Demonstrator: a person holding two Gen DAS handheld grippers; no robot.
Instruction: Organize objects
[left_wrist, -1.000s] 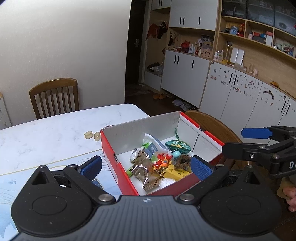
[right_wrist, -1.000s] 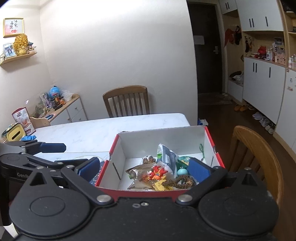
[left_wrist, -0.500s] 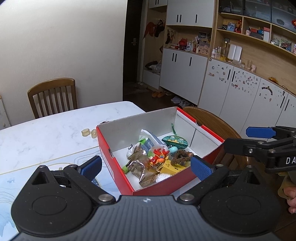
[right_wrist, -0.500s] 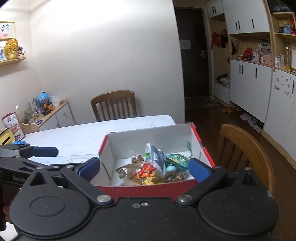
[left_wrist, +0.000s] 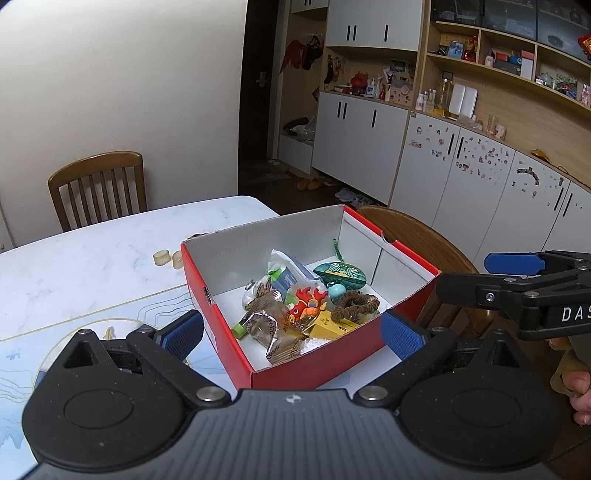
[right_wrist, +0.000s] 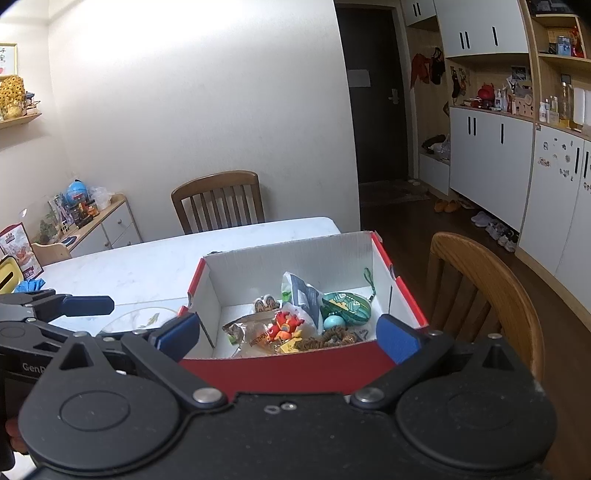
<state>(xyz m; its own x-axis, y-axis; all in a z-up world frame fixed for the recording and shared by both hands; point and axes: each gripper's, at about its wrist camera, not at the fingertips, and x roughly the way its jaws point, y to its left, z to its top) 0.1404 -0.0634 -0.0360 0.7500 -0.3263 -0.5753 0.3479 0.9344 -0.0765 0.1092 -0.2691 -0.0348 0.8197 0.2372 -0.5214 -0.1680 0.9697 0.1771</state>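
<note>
- Holding both tools high and spread, you carry nothing: your left gripper (left_wrist: 291, 328) has its blue pads wide apart over the near corner of the red cardboard box with white inner walls (left_wrist: 221, 317), and your right gripper (right_wrist: 288, 332) is equally wide and empty over the near red wall.
- Reaching in from here, you could clip that near wall at 6 o'clock with a lower finger; the box looks light, so I judge it would skid across the white marble-patterned table (left_wrist: 92, 258).
- Watch the box's 3 o'clock corner: it seems to sit at or past the table edge by the rounded wooden chair back (right_wrist: 491, 280), though I cannot tell how much overhangs. A push that way could tip it off.
- Inside, the items are heaped and touching. The crinkled silver snack wrapper (left_wrist: 264, 325) lies at 7 o'clock, the red-orange cartoon figure (left_wrist: 308, 304) in the middle, and the brown braided ring (left_wrist: 354, 304) rests on the small yellow carton (left_wrist: 328, 328) at 5 o'clock. Closing wide pads there could pinch two things together or drag a neighbour out.
- Farther in, at 1 o'clock, the teal oval pouch (left_wrist: 340, 275) and the small pale-blue ball (left_wrist: 336, 291) beside it look smooth and rounded; either may squirt free.
- Beyond the box at 10 o'clock, two small cream rings (left_wrist: 168, 257) lie loose on the table and are easily swept aside.
</note>
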